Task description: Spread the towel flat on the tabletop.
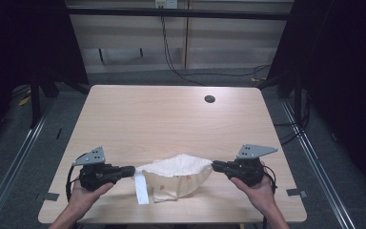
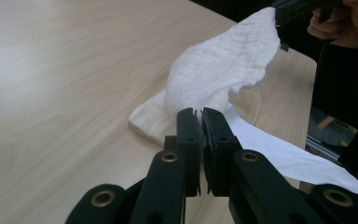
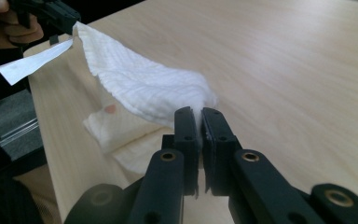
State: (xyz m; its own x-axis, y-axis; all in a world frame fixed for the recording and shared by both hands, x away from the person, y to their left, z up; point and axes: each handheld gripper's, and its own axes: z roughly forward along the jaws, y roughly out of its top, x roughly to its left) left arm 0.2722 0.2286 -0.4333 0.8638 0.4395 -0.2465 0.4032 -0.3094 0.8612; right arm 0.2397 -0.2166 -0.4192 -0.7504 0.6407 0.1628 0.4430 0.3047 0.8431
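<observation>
While the white muslin cloth point(image 1: 177, 172) hangs between the two claws, its handling can be judged from its shape: it sags in a soft arc from corner to corner and its lower part rests crumpled on the desk point(image 1: 171, 119) — a light, limp fabric with no stiffness of its own. The crinkled weave should give the pads some friction, so slipping seems unlikely, and nothing about it looks fragile. Corners and hems appear the sensible places to take hold, since a pinch in the middle would only bunch it. The left claw point(image 1: 132, 169) is closed on the cloth's left upper edge; in the left gripper view the fabric is seen nipped between the two black jaws point(image 2: 200, 122). The right claw point(image 1: 214, 165) is likewise clamped on the opposite upper edge, as the right gripper view shows point(image 3: 199, 120). A flat white strap point(image 1: 141, 187) — possibly a tie or label — dangles from the left end onto the desk near its front edge. A small reddish mark point(image 3: 110, 108) shows on the lower layer. Count: one cloth, one strap, two claws, two hands, one desk with one dark round hole point(image 1: 209, 99) near its far edge.
</observation>
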